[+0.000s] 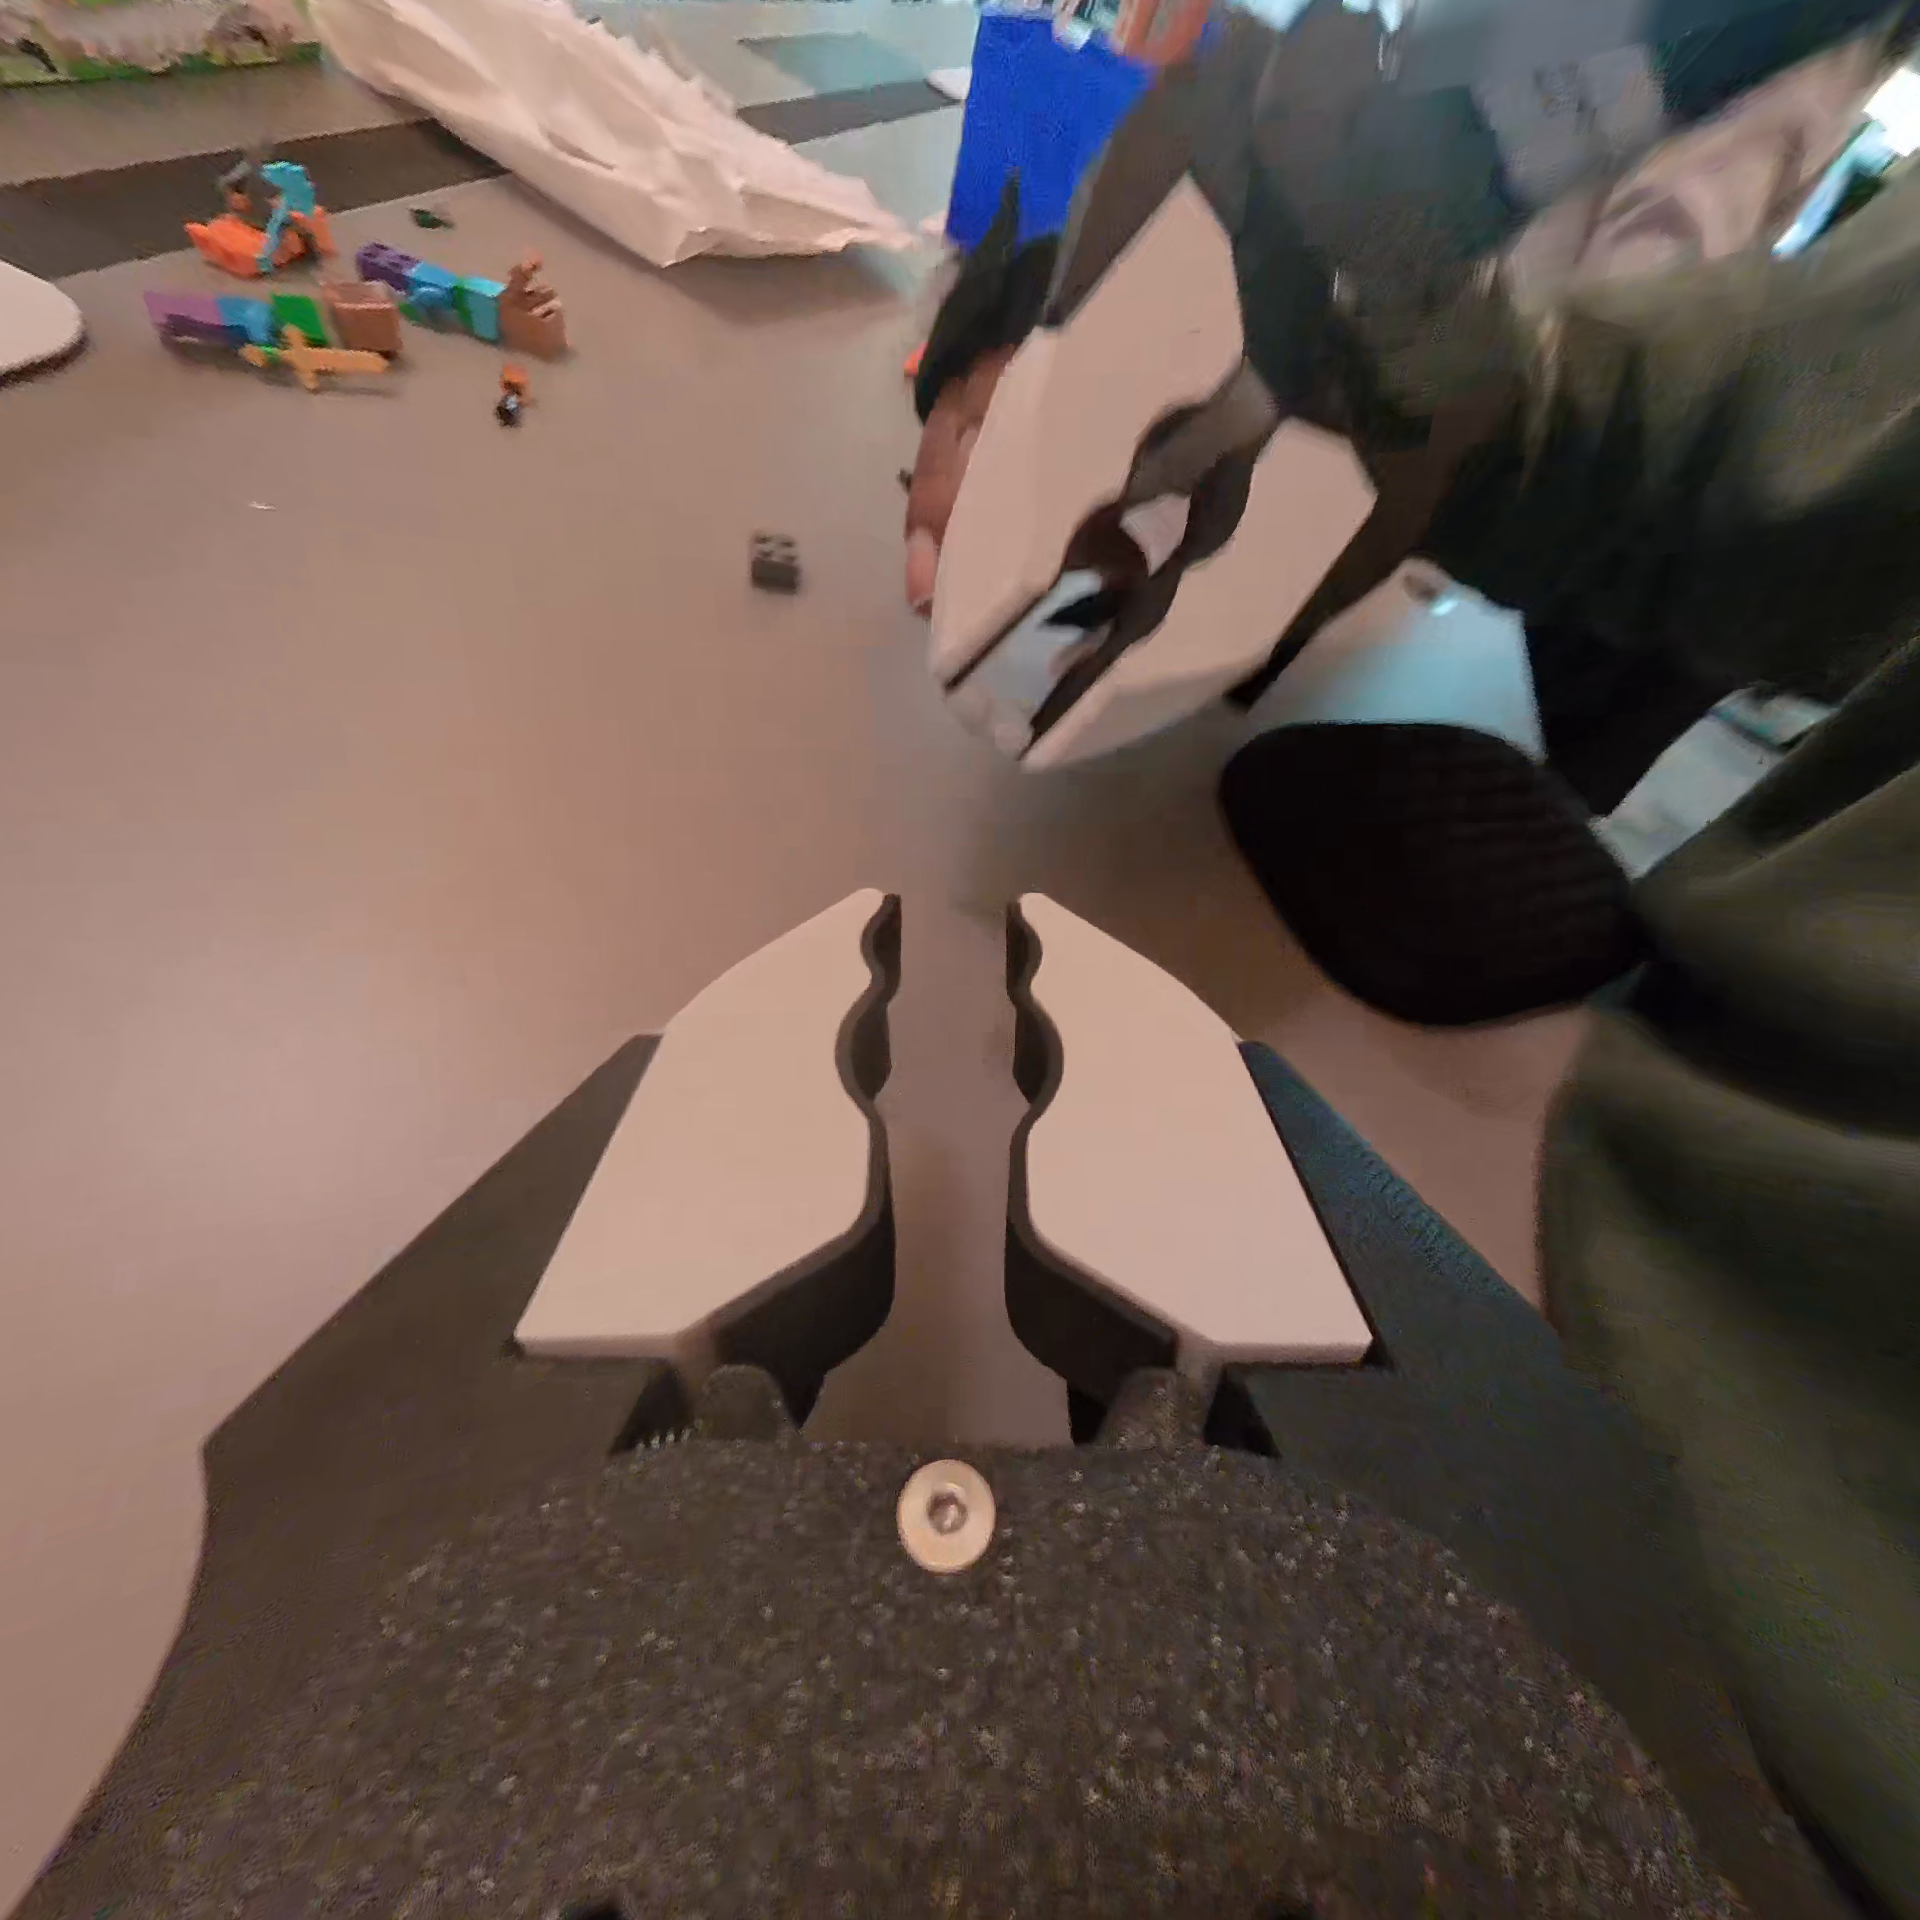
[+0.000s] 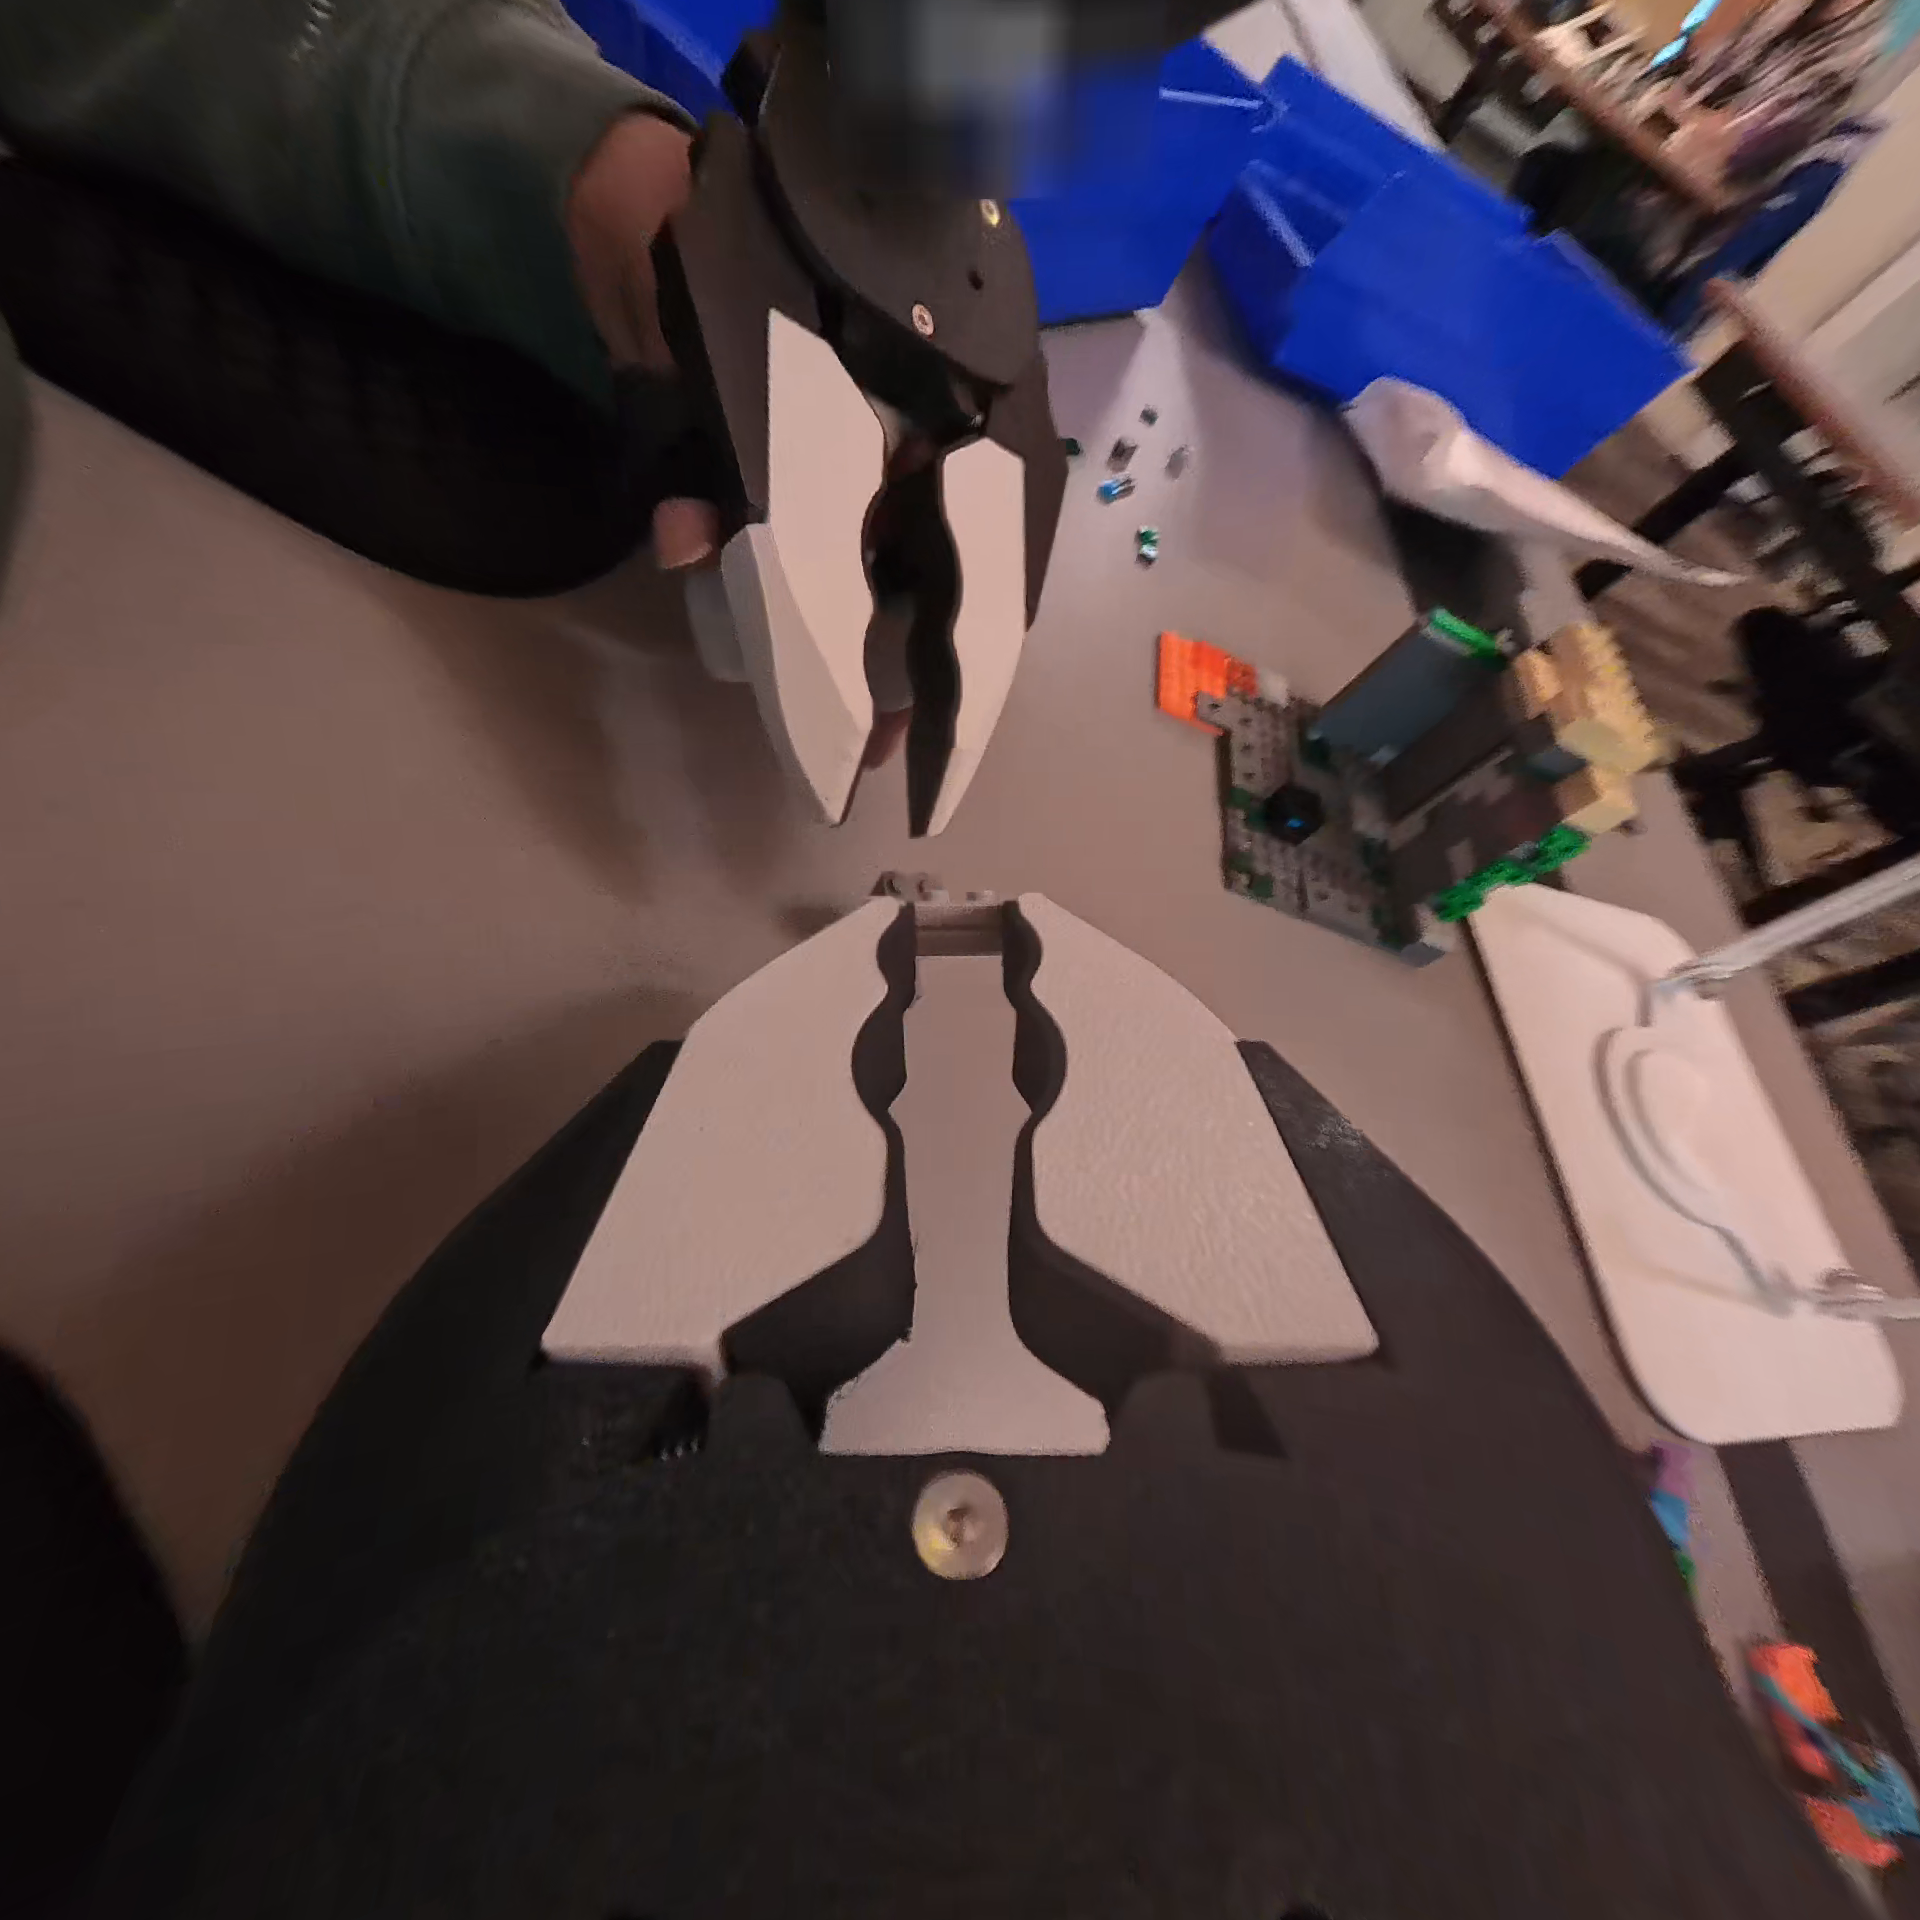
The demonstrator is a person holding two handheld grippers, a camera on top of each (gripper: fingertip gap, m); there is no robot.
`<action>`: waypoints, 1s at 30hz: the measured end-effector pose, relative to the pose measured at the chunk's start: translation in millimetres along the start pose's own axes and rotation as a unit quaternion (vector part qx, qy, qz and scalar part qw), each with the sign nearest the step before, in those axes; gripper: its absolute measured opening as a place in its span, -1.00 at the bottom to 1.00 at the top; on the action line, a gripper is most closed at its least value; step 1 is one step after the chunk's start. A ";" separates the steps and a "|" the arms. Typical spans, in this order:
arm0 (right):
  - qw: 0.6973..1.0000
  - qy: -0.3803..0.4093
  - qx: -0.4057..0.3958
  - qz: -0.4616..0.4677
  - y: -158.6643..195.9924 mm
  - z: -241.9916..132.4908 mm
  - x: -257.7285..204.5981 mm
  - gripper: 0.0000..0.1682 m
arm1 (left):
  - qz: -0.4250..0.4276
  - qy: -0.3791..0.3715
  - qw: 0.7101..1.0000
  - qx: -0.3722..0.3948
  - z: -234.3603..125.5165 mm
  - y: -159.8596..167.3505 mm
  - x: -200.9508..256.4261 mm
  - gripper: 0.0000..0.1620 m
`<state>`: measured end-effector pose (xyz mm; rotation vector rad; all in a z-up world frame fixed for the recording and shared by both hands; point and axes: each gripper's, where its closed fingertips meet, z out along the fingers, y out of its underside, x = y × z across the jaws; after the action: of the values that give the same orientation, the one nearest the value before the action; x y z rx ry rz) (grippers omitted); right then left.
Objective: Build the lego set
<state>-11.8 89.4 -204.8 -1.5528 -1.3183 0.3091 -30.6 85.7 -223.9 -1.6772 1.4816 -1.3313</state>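
In the right wrist view my right gripper is shut on a small grey lego piece, held between its tips just above the grey table. My left gripper points at it from the far side, tips a short way from the piece. In the left wrist view my left gripper is a little open and empty, and the right gripper hangs blurred ahead to the right. A partly built lego model on a studded baseplate stands to the right of both grippers.
A dark grey brick lies alone on the table. Colourful lego pieces and an orange model sit far left. A white paper bag, blue bins, small loose pieces and a white tray lie around. The grippers are tip to tip, or close to it. About 25 cm separates my left fingertips from the partly built lego model.
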 end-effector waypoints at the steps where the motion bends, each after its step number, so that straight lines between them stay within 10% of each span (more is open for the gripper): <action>1: 1.000 0.014 0.000 -0.020 -3.0 2.3 -3.4 -0.82 | -0.016 0.012 1.000 0.012 1.3 -3.8 5.0 -0.77; 8: 0.981 0.078 -0.030 -0.177 -12.7 14.9 -17.5 -0.82 | -0.136 0.066 0.987 0.051 3.4 -14.3 12.0 -0.79; 15: 0.970 0.083 -0.036 -0.225 -13.9 14.6 -20.3 -0.81 | -0.081 0.063 0.994 0.027 2.8 -12.0 18.3 -0.89; 21: 0.994 -0.075 0.010 0.083 -16.1 0.6 -28.2 -0.80 | 0.071 0.036 0.997 0.010 -1.6 -9.6 26.9 -0.91; 30: 0.823 -0.283 0.041 0.490 -25.5 -2.9 -39.3 -0.72 | 0.337 -0.083 0.938 0.015 -2.2 -16.1 39.6 -0.90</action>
<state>-38.7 51.5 -198.6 -2.0426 -0.7563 1.5487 -29.3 53.0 -196.4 -1.0649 1.7014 -0.8078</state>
